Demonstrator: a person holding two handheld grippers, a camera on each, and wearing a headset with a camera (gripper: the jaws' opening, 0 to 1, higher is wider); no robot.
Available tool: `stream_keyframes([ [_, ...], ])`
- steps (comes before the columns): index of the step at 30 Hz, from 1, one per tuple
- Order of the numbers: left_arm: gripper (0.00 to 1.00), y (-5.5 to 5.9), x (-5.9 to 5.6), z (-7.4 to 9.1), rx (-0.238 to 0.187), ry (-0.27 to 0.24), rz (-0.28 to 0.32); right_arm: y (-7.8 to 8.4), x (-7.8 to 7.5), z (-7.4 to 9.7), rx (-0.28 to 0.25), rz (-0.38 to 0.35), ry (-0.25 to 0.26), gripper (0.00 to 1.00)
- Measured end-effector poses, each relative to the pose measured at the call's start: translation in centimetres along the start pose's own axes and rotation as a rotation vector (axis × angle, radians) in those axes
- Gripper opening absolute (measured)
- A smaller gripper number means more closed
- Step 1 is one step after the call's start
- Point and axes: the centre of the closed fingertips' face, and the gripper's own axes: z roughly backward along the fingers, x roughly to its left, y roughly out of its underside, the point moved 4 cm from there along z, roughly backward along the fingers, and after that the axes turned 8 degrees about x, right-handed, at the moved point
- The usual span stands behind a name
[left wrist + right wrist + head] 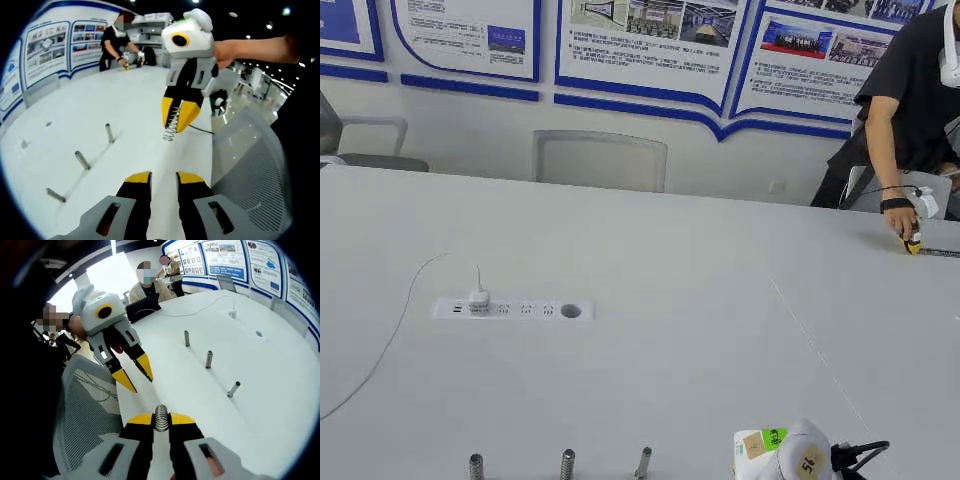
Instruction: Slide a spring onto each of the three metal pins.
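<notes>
2 pins (209, 359) loaded. R gripper (160, 421) fingers held spring (160, 414); L gripper (140, 384) fingers wide, empty. Next: align w/ bare pin (233, 389), slide on.

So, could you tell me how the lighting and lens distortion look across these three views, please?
Head view: even, soft light, sharp, no strong shadows on the table. Left gripper view: fisheye curves the table's edge; ceiling lamps glare as small spots. Right gripper view: a blown-out bright patch at upper left; the spring in the right claw looks slightly soft.
</notes>
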Motion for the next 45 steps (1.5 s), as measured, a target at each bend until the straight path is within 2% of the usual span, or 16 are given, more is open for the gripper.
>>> stream_keyframes([
  [3,0.21,0.3,0.2,0.1,-0.001,-0.011,0.014,0.5,-1.0,0.2,0.018,-0.041,0.031,0.12],
  [8,0.23,0.6,0.8,0.2,-0.002,-0.034,0.041,1.2,-2.3,0.5,0.028,-0.095,0.047,0.12],
  [12,0.27,0.9,1.3,0.3,-0.004,-0.055,0.068,1.4,-3.1,0.8,0.007,-0.17,0.047,0.12],
  [15,0.3,1.1,1.7,0.4,-0.003,-0.069,0.084,1.7,-4.0,0.9,0.014,-0.189,0.064,0.12],
  [28,0.42,2.3,3.2,1.2,0.005,-0.124,0.116,1.5,-8.0,1.8,0.065,-0.203,0.136,0.12],
  [37,0.46,3.2,3.9,1.7,0.002,-0.153,0.158,0.3,-10.2,1.6,0.087,-0.202,0.15,0.12],
  [45,0.49,3.9,4.4,2.2,-0.001,-0.17,0.184,-1.1,-11.3,0.8,0.111,-0.171,0.144,0.12],
])
